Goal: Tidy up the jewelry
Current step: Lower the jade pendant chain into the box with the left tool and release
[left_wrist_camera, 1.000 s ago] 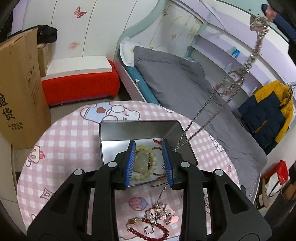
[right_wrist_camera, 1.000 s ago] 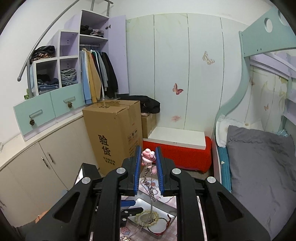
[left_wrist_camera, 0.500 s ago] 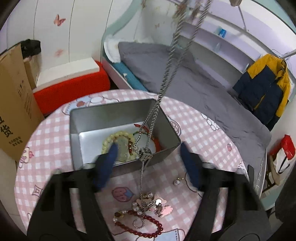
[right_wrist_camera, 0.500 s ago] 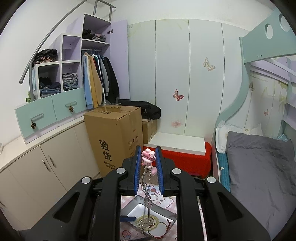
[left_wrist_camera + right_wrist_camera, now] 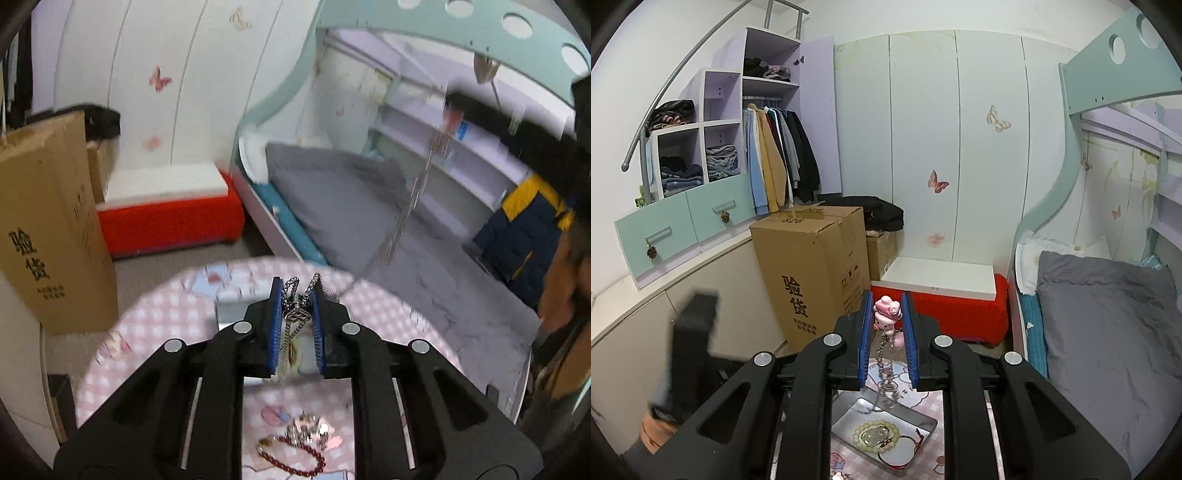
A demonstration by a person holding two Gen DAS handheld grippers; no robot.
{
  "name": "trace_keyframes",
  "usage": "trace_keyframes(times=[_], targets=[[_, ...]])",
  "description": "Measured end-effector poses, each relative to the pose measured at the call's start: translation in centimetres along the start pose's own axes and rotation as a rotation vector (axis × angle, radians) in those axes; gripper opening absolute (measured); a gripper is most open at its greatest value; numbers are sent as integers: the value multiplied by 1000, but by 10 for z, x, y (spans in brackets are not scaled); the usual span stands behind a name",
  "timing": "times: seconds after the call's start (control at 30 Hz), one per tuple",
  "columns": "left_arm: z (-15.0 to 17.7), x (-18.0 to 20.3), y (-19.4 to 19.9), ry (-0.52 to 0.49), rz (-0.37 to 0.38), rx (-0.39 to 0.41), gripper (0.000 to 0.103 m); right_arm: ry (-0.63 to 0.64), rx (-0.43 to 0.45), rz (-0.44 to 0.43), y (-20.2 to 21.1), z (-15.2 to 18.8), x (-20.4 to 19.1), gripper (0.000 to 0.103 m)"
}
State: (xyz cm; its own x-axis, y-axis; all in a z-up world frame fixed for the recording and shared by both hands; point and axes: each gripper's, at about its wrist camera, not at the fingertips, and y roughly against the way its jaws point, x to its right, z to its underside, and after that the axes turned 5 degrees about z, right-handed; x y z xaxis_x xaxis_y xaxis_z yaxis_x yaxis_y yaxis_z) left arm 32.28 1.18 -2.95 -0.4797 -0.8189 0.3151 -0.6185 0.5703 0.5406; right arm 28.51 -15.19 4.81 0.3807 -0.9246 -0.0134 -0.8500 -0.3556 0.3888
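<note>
- Two grippers share one silver chain (image 5: 400, 221): my right gripper (image 5: 886, 325) pinches the pink charm (image 5: 885, 314) at its top end, and my left gripper (image 5: 297, 314) has its jaws closing on a knotted stretch (image 5: 298, 315) lower down, links already between the blue pads.
- From the left camera the chain runs as a blurred line from the jaws at centre up toward the upper right of the frame; its long axis is a steep diagonal.
- From the right camera it hangs straight down below the charm, toward the metal tray (image 5: 925, 419) at bottom centre.
- Handling, as I judge it: light, limp, and slippery, so it will swing and sag wherever I do not hold it. The knot and the charm are the safest holds; bare links could slide through the pads.
- Loose ends could tangle, I think, with the bead bracelet (image 5: 875, 435) in the tray or the red bead string (image 5: 295, 456) on the pink checked table (image 5: 155, 332).
</note>
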Motion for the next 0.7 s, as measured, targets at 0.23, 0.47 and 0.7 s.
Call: trace_keyframes(times=[0.23,0.47,0.7], targets=[[-36,19,5,-55,-6,63,15,-15,-46,-11,-17,12,4,14],[-23,8,-29,-24,-12,-10,15,-44,-135,-22,-43,43,8,14],[13,-18,-74,38,-31,-143,15,-93,-252,-30,-73,90,12,14]])
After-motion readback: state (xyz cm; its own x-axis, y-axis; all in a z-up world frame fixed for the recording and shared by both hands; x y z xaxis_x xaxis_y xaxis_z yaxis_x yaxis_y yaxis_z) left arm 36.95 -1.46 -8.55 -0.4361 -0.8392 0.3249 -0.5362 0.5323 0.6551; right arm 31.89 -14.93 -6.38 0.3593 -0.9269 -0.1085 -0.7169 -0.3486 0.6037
